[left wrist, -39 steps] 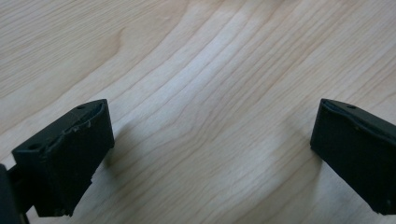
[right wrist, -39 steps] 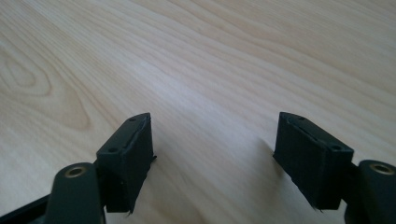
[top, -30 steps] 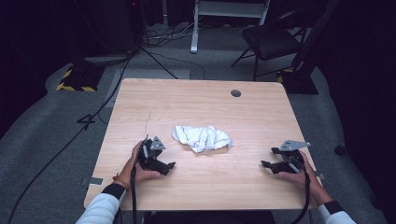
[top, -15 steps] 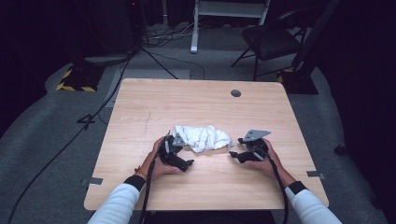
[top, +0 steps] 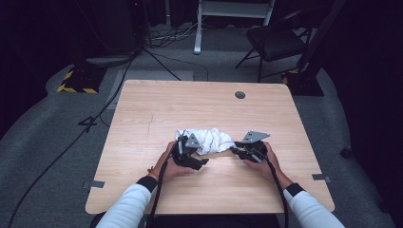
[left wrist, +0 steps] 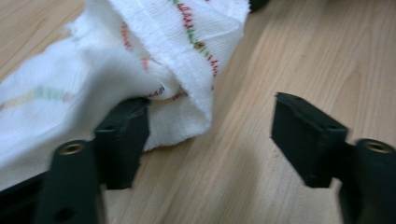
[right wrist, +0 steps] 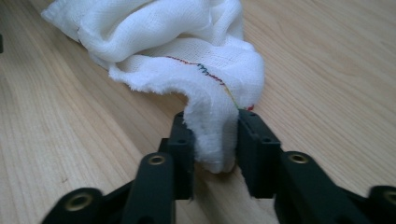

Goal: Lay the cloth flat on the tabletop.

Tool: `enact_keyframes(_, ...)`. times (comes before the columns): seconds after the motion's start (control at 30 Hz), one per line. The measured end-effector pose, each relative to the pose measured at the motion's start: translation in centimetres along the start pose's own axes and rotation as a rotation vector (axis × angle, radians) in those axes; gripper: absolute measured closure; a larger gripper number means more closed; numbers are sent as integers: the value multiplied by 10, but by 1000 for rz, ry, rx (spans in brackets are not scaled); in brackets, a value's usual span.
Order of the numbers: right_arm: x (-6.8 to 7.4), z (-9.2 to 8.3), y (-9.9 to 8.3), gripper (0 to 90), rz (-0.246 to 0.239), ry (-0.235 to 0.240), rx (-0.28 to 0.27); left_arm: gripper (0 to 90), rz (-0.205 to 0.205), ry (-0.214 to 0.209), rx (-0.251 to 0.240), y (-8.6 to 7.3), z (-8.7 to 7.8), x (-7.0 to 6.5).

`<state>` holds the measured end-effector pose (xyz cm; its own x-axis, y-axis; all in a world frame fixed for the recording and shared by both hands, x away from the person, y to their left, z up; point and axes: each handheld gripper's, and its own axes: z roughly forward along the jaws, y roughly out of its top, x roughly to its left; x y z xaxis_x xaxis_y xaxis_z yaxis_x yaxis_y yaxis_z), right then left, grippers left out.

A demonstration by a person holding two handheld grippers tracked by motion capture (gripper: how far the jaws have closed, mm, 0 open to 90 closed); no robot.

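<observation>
A crumpled white cloth (top: 209,139) with coloured stitching lies on the wooden table (top: 190,104), near its front middle. My left gripper (top: 189,148) is at the cloth's left end. In the left gripper view its jaws (left wrist: 210,135) have just been closing and still stand apart; a corner of the cloth (left wrist: 154,56) rests against one pad and the other pad is clear of it. My right gripper (top: 235,150) is at the cloth's right end. Its jaws (right wrist: 212,140) have just been closing and now pinch a fold of the cloth (right wrist: 177,37).
A round cable hole (top: 240,95) sits near the table's far edge. Beyond the table are a black chair (top: 280,38), floor cables (top: 157,52) and a yellow-black striped block (top: 76,85). Tape marks (top: 96,184) flank the table's front corners.
Both hands have moved inward from the table's sides to the cloth's two ends. The right jaws have shut on a fold of the cloth; the left jaws have narrowed.
</observation>
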<state>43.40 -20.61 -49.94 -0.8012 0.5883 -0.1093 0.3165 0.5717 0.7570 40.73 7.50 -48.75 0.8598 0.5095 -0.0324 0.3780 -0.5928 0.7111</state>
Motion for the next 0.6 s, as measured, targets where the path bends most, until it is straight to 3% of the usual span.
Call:
enact_keyframes(0.2,-2,-11,-1,843,-7,14,-27,613,25,-1,-7,6,2,2)
enact_keyframes(0.37,-6,-25,2,856,-6,9,-59,816,94,-4,-3,8,-3,4)
enact_keyframes(0.47,-7,-34,3,862,-9,11,-77,878,99,-2,-26,9,-10,5)
enact_keyframes(0.6,-11,-45,5,865,8,3,-105,883,97,12,-82,9,-29,9)
